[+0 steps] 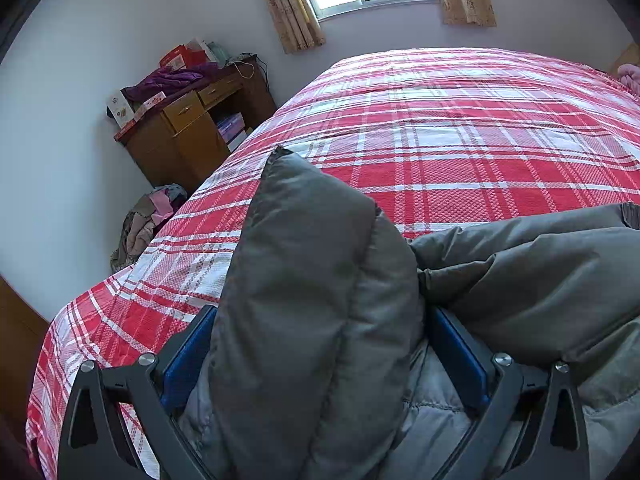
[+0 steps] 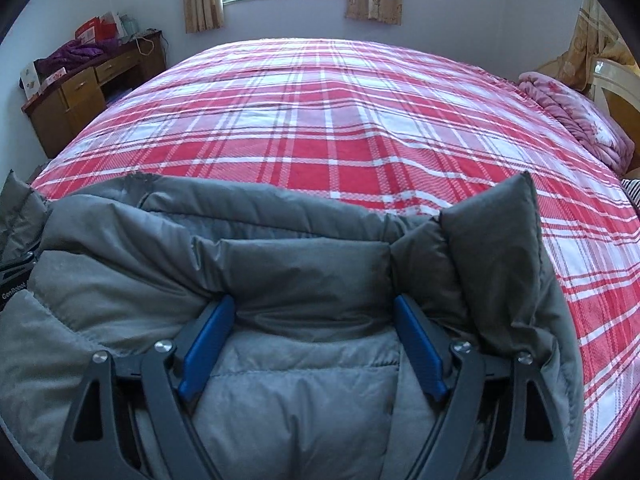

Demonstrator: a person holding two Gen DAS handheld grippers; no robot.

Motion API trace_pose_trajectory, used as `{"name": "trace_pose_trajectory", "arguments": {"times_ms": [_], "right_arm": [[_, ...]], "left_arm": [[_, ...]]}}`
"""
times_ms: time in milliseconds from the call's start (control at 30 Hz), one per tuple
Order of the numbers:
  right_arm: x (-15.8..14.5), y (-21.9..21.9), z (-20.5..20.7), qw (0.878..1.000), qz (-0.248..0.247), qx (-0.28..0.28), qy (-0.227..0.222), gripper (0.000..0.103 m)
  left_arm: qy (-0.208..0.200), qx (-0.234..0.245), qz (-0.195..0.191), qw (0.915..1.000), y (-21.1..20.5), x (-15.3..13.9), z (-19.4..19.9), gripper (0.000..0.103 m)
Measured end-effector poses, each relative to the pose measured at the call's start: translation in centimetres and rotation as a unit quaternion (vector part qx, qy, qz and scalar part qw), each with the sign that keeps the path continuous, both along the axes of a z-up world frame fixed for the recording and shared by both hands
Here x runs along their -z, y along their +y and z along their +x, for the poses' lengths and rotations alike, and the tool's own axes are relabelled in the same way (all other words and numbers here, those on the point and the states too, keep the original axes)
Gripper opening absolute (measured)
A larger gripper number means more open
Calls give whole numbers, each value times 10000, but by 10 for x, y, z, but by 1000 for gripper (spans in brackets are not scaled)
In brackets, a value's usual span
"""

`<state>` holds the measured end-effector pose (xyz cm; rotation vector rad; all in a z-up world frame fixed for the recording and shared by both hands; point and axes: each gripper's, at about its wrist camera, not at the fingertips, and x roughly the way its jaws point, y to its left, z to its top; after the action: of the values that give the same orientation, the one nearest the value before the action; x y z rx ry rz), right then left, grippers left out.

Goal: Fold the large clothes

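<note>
Barely started: the grey puffer coat (image 2: pixel 280 400) lay bunched on the bed (image 2: pixel 340 120), both the left tongs (image 1: pixel 316 360) and right tongs (image 2: pixel 316 344) spread wide around padding; couldn't tell if either really gripped it.

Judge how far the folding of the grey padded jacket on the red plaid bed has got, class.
Done: the grey padded jacket lies bunched at the near edge of the red plaid bedcover, no neat fold visible. In hand: the left hand-held gripper and right hand-held gripper each straddle a puffy section, jaws wide; whether the pads press is unclear. Left: flattening and folding into a compact stack.
</note>
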<state>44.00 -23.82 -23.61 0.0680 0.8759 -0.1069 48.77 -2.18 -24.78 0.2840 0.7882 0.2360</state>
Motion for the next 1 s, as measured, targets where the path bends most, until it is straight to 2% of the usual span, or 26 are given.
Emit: {"name": "trace_pose_trajectory", "arguments": {"times_ms": [533, 667, 767, 833, 900, 1000], "right_arm": [[1, 5, 2, 9998, -213, 43, 51, 84], [-2, 8, 4, 9994, -321, 44, 145, 86], [-16, 13, 2, 9981, -533, 120, 289, 86], [-41, 20, -11, 9987, -450, 244, -24, 86], [-66, 40, -22, 9988, -309, 147, -343, 89], [-75, 76, -25, 9988, -262, -90, -408, 90]], "left_arm": [[8, -3, 7, 10000, -1, 0, 0, 102], [201, 55, -99, 9997, 4, -14, -2, 102], [-123, 113, -511, 9986, 18, -52, -33, 102], [-335, 257, -636, 9971, 23, -65, -52, 102], [-388, 249, -411, 9981, 23, -65, -66, 102], [-345, 121, -106, 9993, 25, -50, -73, 102]]}}
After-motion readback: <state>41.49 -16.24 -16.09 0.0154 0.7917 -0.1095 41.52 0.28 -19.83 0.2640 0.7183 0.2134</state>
